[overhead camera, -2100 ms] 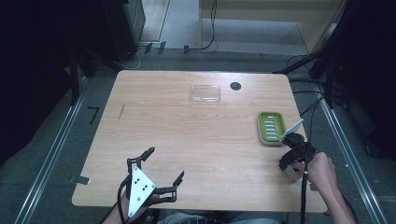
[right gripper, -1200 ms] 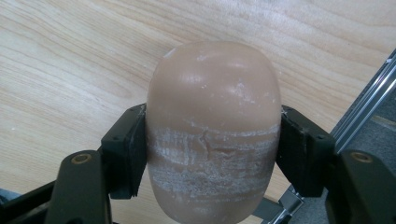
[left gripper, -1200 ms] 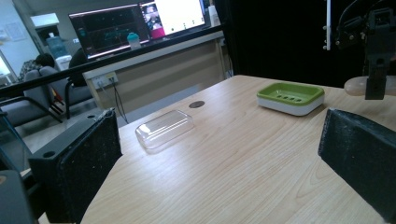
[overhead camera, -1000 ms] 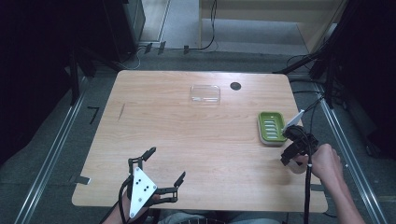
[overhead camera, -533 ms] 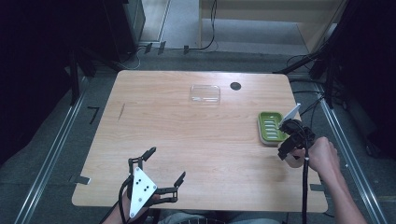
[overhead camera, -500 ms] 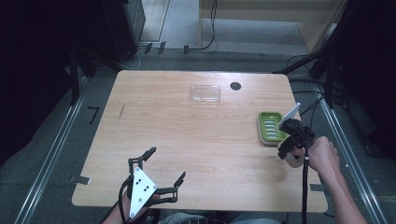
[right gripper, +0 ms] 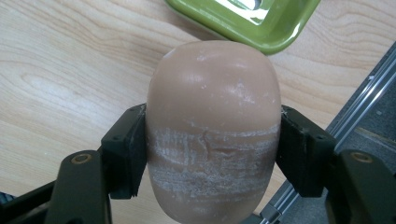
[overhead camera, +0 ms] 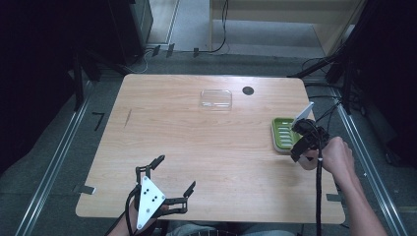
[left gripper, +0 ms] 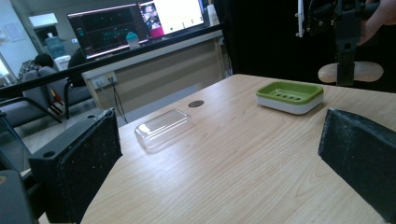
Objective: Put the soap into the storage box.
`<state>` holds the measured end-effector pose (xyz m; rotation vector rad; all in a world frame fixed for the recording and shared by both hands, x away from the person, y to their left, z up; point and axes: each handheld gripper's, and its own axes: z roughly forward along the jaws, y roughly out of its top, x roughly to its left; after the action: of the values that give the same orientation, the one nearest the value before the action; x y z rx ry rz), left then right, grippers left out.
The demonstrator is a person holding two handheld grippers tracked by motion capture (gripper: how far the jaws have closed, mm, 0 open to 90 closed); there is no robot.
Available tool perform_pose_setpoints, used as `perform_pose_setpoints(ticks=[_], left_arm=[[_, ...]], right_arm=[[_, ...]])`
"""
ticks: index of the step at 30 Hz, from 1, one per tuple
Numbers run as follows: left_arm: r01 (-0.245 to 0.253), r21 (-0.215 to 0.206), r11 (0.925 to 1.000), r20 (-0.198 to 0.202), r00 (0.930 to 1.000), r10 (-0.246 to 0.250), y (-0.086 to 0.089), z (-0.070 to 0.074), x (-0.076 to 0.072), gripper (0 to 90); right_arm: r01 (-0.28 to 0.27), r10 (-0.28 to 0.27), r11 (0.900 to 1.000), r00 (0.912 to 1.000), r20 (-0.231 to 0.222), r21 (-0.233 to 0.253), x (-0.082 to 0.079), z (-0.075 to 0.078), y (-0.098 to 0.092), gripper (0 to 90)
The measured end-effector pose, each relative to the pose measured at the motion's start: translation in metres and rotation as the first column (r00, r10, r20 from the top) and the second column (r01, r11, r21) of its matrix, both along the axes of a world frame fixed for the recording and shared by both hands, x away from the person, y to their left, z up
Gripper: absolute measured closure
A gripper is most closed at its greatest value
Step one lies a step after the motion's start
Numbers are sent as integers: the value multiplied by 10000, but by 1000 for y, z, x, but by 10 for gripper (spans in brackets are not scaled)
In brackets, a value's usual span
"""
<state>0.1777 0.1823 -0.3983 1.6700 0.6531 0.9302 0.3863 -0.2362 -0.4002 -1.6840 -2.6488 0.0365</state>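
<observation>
- Right gripper [right gripper: 212, 154]: jaws clamped on a smooth tan oval soap bar [right gripper: 212, 130], held above the wooden table [overhead camera: 196, 147].
- Green rectangular plastic soap dish [overhead camera: 284, 134]: just beyond the held bar.
- Left gripper [overhead camera: 167, 189]: jaws spread wide, empty.
- Clear plastic lid [left gripper: 163, 128]: ahead of the left gripper.

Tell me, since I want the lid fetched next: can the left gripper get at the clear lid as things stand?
Probably yes. The left gripper is open and holds nothing, and bare table lies between it and the clear lid; the green soap dish sits off to the side.
</observation>
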Motion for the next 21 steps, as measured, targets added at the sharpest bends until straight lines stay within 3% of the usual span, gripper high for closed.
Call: perform_pose_setpoints(ticks=[21], left_arm=[[-3,45,10000,-5,10000,3,0,0,0,0]], right_arm=[[12,-12,10000,10000,-61,-6,23,2,10,339]])
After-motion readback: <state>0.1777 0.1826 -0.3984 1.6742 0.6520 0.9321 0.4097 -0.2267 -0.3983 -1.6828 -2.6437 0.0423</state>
